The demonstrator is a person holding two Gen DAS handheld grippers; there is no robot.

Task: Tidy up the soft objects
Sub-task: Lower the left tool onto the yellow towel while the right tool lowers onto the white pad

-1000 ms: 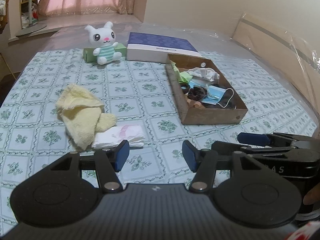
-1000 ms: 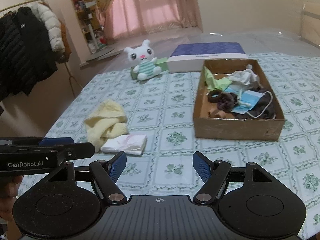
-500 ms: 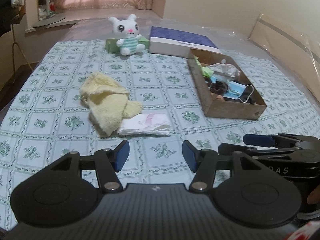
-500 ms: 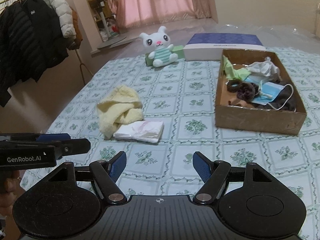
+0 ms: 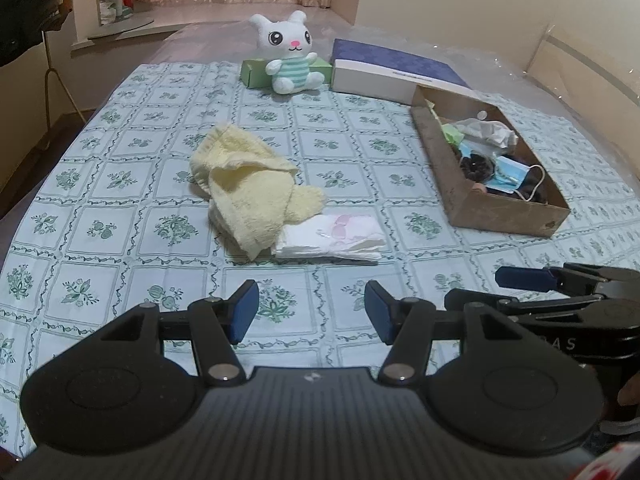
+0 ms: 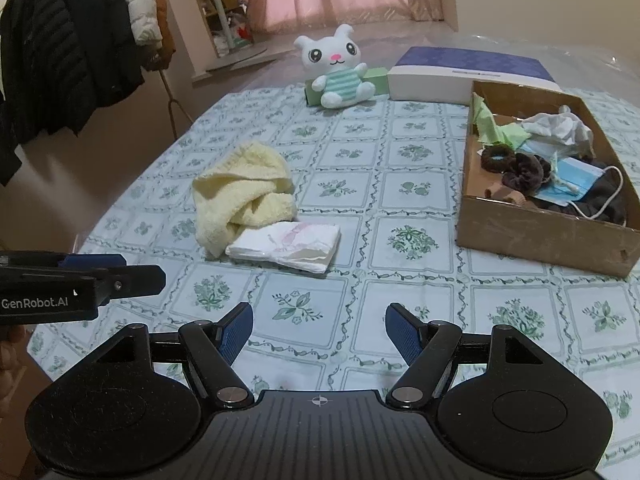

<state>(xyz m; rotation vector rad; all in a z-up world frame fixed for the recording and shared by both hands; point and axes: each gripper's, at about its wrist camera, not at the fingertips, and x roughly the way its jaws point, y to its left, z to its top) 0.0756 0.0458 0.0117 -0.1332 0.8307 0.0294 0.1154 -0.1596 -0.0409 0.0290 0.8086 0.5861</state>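
left tool [image 5: 306, 310]: jaws parted to a moderate gap, blue pads facing each other, nothing between them; it hangs above the patterned cloth [image 5: 120, 216] covering the tabletop, short of the soft items. in the right wrist view this tool [image 6: 116, 276] shows side-on at the left edge, with part of a hand [image 6: 10, 356] below it.

on the cloth, from the left: a crumpled pale yellow towel [image 5: 248, 192] lies in a heap. touching its near right edge is a flat folded white tissue pack [image 5: 332, 236] with a faint pink print. both sit just beyond the left tool's pads.

far edge, centre: a white plush rabbit [image 5: 290, 54] in a green-striped top sits upright against a small green box [image 5: 256, 72]. beside it, to the right, lies a flat white box with a purple lid [image 5: 396, 72].

right side: an open cardboard box [image 5: 472, 200] holds a green cloth, a crumpled white cloth, dark hair scrunchies, a blue face mask and a dark fabric piece, all loosely piled.

right tool [image 6: 320, 332]: jaws stand wide apart and empty, above bare cloth, the tissue pack ahead and slightly left, the cardboard box ahead right. it appears side-on at the right of the left wrist view.
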